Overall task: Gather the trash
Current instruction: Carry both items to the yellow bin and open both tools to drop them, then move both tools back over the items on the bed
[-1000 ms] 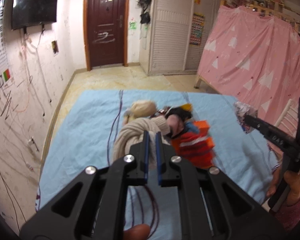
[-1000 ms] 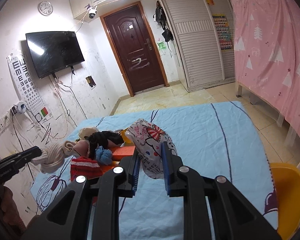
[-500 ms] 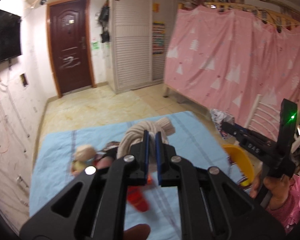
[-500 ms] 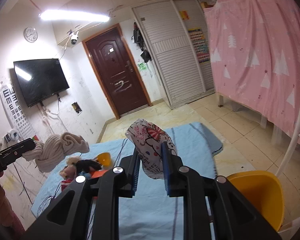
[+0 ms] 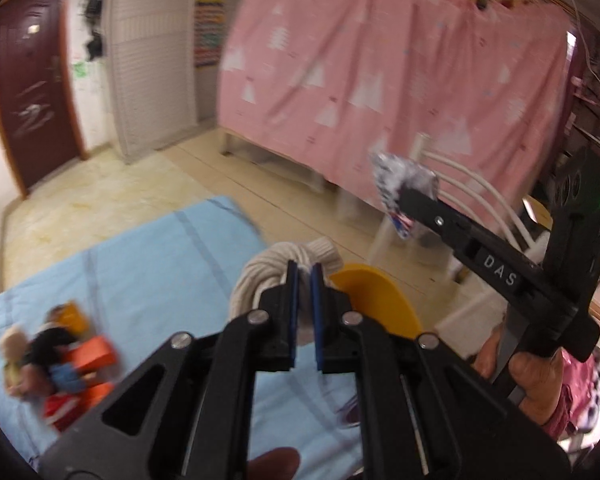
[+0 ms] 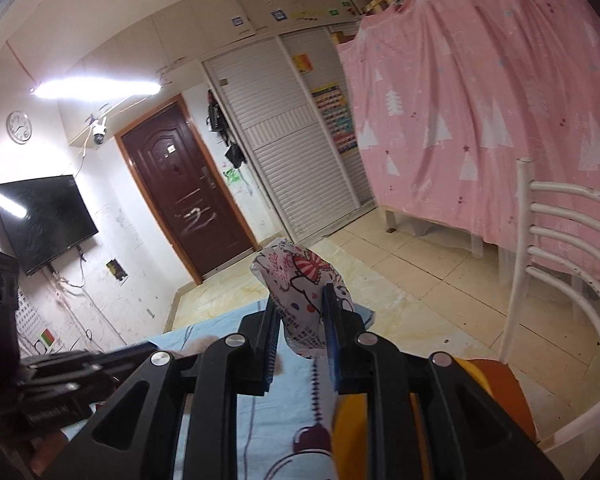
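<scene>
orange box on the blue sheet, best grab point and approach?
Grip the orange box across its narrow width, coming from above. It lies flat on the sheet, with toys crowding one side. The view is blurred, so its edges are uncertain.

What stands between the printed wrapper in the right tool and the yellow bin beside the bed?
Nothing visible does. The right tool holds the printed wrapper in the air, and the yellow bin is open just below and ahead. The left tool with its cream knitted cloth hangs near the rim.
</scene>
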A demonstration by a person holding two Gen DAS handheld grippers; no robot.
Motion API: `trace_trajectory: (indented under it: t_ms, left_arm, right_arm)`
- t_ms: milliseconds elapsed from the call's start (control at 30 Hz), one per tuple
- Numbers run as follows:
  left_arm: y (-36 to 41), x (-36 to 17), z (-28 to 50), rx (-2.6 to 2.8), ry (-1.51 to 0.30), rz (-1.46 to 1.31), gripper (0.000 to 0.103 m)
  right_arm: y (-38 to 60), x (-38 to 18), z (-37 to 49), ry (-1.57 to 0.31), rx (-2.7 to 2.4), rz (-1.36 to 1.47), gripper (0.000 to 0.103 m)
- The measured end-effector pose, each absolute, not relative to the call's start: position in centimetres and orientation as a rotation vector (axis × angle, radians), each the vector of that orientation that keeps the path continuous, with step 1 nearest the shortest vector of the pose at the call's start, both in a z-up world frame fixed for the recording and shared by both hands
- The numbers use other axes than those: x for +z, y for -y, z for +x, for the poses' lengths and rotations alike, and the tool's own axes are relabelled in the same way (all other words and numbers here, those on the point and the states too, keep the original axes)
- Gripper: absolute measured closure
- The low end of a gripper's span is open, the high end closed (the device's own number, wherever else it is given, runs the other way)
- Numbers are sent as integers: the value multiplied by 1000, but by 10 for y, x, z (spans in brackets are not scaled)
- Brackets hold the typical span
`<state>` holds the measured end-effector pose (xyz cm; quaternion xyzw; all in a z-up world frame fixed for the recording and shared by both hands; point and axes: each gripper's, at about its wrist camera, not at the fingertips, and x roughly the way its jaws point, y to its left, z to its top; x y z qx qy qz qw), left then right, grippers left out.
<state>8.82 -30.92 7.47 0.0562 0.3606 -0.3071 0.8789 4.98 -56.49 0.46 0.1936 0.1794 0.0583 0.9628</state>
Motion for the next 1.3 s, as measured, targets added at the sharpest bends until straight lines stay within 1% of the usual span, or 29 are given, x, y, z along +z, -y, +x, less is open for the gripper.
trace_trajectory:
  t_ms: [133,267,333,367,400,567,633,667,733,767,800,833,867,900,967,1133,1200,1300]
  left_arm:
    - [351,56,101,-699,-810,126,97]
    - [374,40,108,-726,-879,135,96]
    - [382,35,110,-740,-902,135,85]
    - [384,35,109,-735,-902,136,69]
    - [383,35,110,-726,-901,136,57]
    - [367,38,109,-685,-911,99,54]
    - [357,41,109,-664,-905,76,46]
    - [351,45,108,-650,-896,62,41]
    - [339,52,105,-624,-877,42,38]
    - [335,56,104,-616,-871,35,38]
    - [330,60,102,-606,-862,25,36]
    - [325,63,102,-597,-856,17,34]
    - [319,67,101,-585,-849,7,30]
    - [314,70,100,-572,-844,-1,29]
    - [301,75,97,-546,-826,-23,29]
    - [271,83,93,-482,-800,-49,28]
    - [257,84,95,-454,-801,-65,23]
    - [236,86,94,-425,-792,-84,20]
  right_arm:
    - [584,0,46,-365,55,400,89]
    - [597,-6,45,-371,27,418,89]
    - [602,-9,46,-379,19,421,89]
    - [603,-11,47,-383,15,423,89]
    - [605,-14,48,-389,14,425,89]
    - [601,-21,63,-445,13,414,89]
    - [597,-26,69,-484,3,399,87]
    - [594,-30,72,-507,-1,388,85]
    - [590,-34,78,-534,-11,373,80]
    - [588,-36,79,-537,-12,376,74]
    - [587,-37,80,-540,-8,377,65]
    - [584,-38,81,-542,-8,371,58]
    - [582,-38,81,-541,-12,363,45]
    - [582,-38,81,-538,-15,358,36]
    - [578,-38,80,-527,-9,356,33]
    - [565,-34,80,-512,26,344,29]
    - [557,-33,82,-512,43,336,28]
    - [542,-29,84,-501,85,325,28]
